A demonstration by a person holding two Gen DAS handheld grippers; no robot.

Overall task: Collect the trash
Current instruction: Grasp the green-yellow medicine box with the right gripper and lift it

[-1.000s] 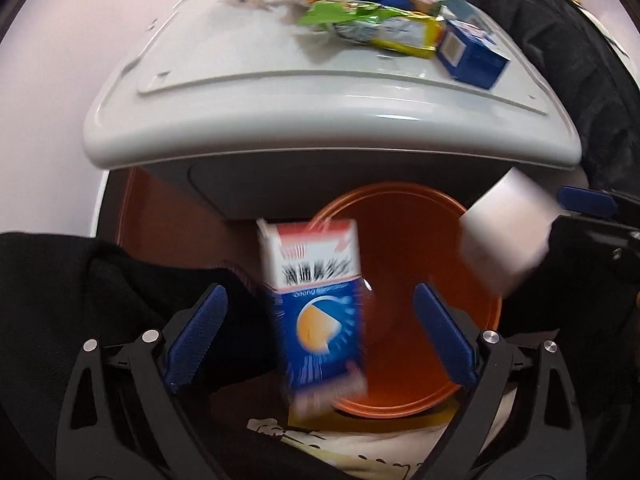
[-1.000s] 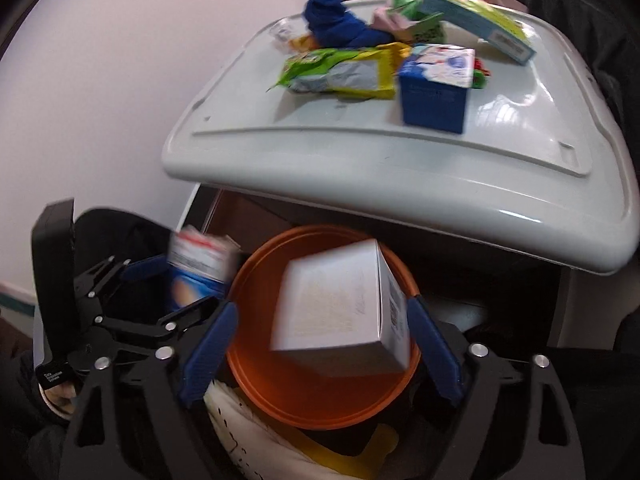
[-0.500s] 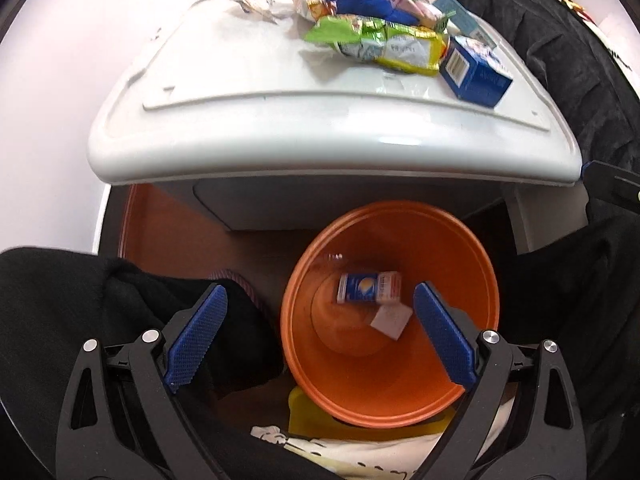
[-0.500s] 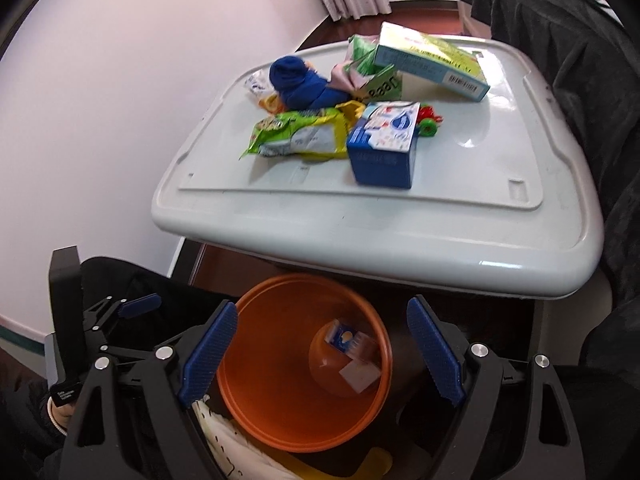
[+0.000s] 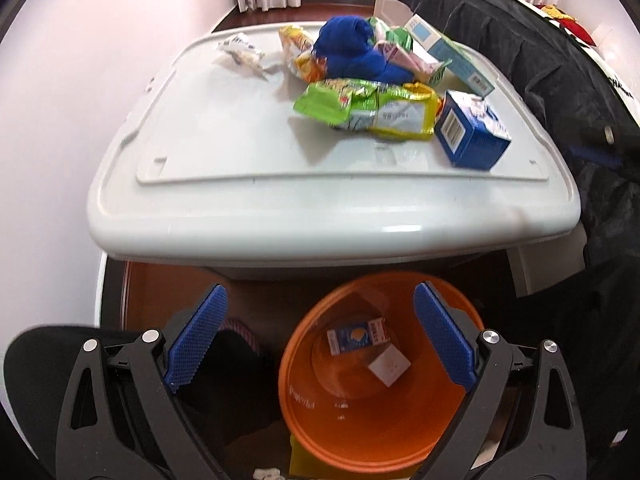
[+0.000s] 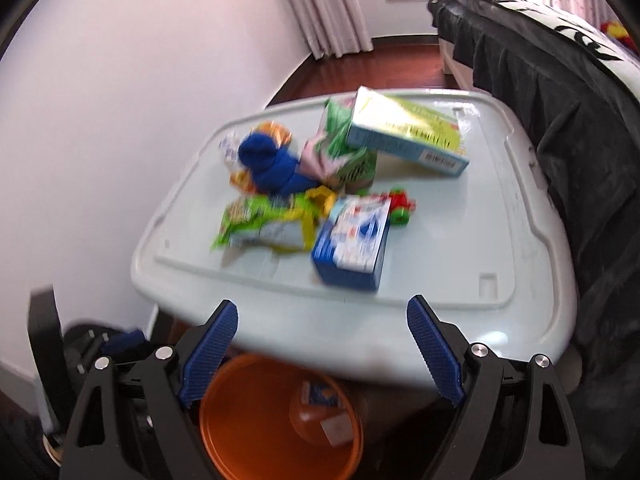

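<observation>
An orange bin point(image 5: 312, 420) point(image 6: 240, 432) stands on the floor below a white lid point(image 5: 224, 160) point(image 6: 460, 248). At its bottom lie a small blue carton point(image 5: 358, 336) and a white box point(image 5: 389, 366). On the lid are a blue box point(image 5: 470, 132) point(image 6: 354, 240), a green-yellow wrapper point(image 5: 372, 108) point(image 6: 268, 222), a blue cloth point(image 5: 352, 50) point(image 6: 272, 164), a long box point(image 5: 450, 54) point(image 6: 404, 132) and other wrappers. My left gripper point(image 5: 320, 334) is open and empty above the bin. My right gripper point(image 6: 322, 350) is open and empty at the lid's near edge.
A black-draped bed point(image 5: 560, 60) point(image 6: 560, 100) runs along the right of the lid. A pale wall point(image 6: 120, 100) stands on the left, with curtains point(image 6: 328, 4) at the back. Dark cloth point(image 5: 40, 360) lies left of the bin.
Both boxes fell out of the open jaws into the orange bin and lie at its bottom. Both grippers have since risen and tilted up toward the lid.
</observation>
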